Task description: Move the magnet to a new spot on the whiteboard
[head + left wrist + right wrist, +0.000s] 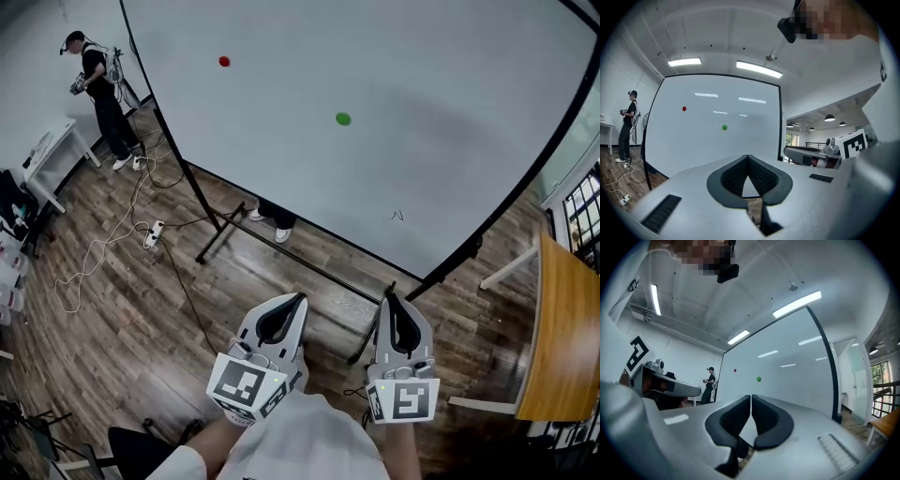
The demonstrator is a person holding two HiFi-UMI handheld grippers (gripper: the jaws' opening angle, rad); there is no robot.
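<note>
Low in front of the whiteboard (441, 103), both hand-held grippers sit side by side and well apart from its surface, pointing up toward it. The left gripper (299, 298) has its jaws fully together: in the left gripper view the dark ribbed pads (761, 176) meet at the tips and nothing is between them. The right gripper (390, 299) is likewise closed, its pads (769, 420) meeting along a thin line in the right gripper view, with nothing held. Each gripper carries its cube of square markers at the near end, close to the person's body. On the board, a green magnet (343, 119) sits near the middle of the white surface, and a red magnet (224, 61) sits higher and to the left of it, well apart from the green one. Neither magnet is touched by a gripper. A small dark mark (397, 216) shows on the board below and to the right of the green magnet. The board stands tilted in the head view on a black frame (202, 202) whose feet rest on the wooden floor (112, 319). A pair of feet in white shoes (272, 223) shows under the board's lower edge. At the far left, beside the board's edge, a person in dark clothes (101, 98) stands near a white table (52, 155). A white power strip (153, 234) and loose cables lie on the floor to the left of the frame, and a wooden tabletop (562, 337) runs along the right edge.
</note>
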